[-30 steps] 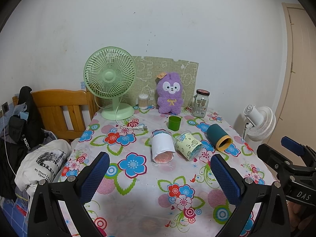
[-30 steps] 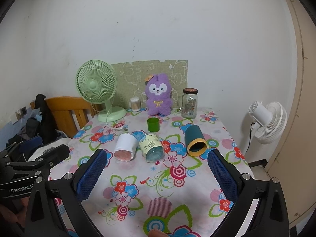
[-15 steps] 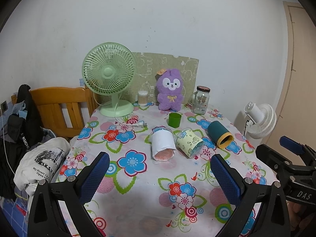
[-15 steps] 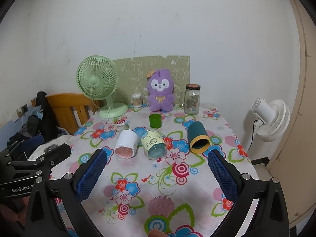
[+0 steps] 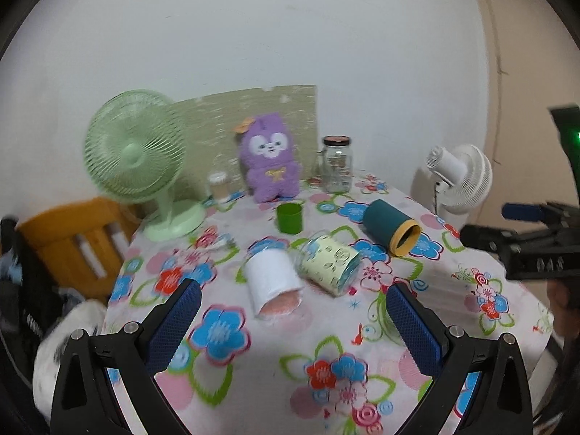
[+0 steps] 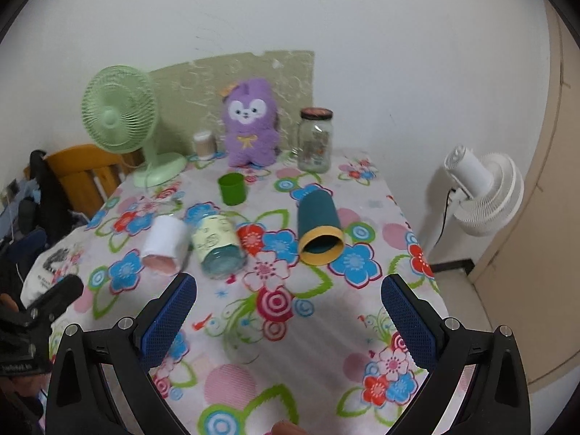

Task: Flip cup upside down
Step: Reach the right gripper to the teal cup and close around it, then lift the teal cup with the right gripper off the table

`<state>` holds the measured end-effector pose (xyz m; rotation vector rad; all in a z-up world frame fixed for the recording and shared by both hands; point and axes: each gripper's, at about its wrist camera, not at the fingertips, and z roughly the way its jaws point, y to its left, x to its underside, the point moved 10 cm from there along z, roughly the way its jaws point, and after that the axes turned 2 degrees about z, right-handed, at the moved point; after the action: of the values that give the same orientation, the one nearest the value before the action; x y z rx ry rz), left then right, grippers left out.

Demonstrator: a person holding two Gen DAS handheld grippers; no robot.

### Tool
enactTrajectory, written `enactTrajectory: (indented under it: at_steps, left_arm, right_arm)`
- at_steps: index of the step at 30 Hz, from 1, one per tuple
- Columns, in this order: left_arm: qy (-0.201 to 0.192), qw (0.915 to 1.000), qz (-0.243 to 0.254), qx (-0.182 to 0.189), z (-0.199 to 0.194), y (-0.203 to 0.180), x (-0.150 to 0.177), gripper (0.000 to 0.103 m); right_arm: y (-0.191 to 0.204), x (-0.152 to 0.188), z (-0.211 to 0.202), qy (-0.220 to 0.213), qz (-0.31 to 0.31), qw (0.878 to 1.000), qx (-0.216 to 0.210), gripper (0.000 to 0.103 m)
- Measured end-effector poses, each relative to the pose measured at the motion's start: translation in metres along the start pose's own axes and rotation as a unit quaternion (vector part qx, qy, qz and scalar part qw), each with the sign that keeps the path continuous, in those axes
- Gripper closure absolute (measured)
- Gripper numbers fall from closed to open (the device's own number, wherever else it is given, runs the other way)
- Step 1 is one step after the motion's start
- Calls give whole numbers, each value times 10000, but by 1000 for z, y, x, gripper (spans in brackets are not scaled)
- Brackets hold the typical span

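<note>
Lying on its side on the bench [image 6: 326, 326], mouth toward the right tool [image 6: 288, 317], the teal cup [image 6: 319, 226] is seen just ahead; both tools are held wide open, empty, the left tool [image 5: 293, 320] farther off.

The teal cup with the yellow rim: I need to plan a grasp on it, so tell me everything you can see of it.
The teal cup is a plain, smooth cylinder with a yellow band around its open mouth and a dark teal inside. It lies on its side on the floral tablecloth, mouth toward the camera, right of the pale yellow cup. Nothing else touches it; both grippers are open and clear of it.
</note>
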<state>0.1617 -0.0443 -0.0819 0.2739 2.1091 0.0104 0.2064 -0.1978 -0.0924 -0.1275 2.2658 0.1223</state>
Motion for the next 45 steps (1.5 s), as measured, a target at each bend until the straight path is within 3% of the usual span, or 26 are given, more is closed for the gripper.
enactTrajectory:
  at_steps: [4,9,15,26,35,40,45]
  left_arm:
    - [-98,9977,668,-58,25,-16,-18,0]
    - [-104,9907,1345,146,55,-38,-35,0]
    - [215,9782,2019,437,106,-55,-42,0]
    - [1032,9578,2565,785,193,-60,-33,0]
    - [1235,9453,2846,1008,226,-70,-34,0]
    - [1262,9422,2911,1076,230,-78,-33,0]
    - [1250,9419,2925,1082,225,-78,-29,0]
  right_arm:
    - [-16,-12,26,219,34,9997,81,0]
    - [-29,-28,58,417,-82,9989,183,0]
    - [-35,-46,102,792,-247,9965,118,0]
    - [-40,-51,201,1782,-393,9831,-132,1]
    - [-47,-39,244,2387,-404,9700,-214,14]
    - [-35,-24,255,2904,-421,9539,-627,40]
    - [-30,-25,257,2898,-657,9535,-496,41]
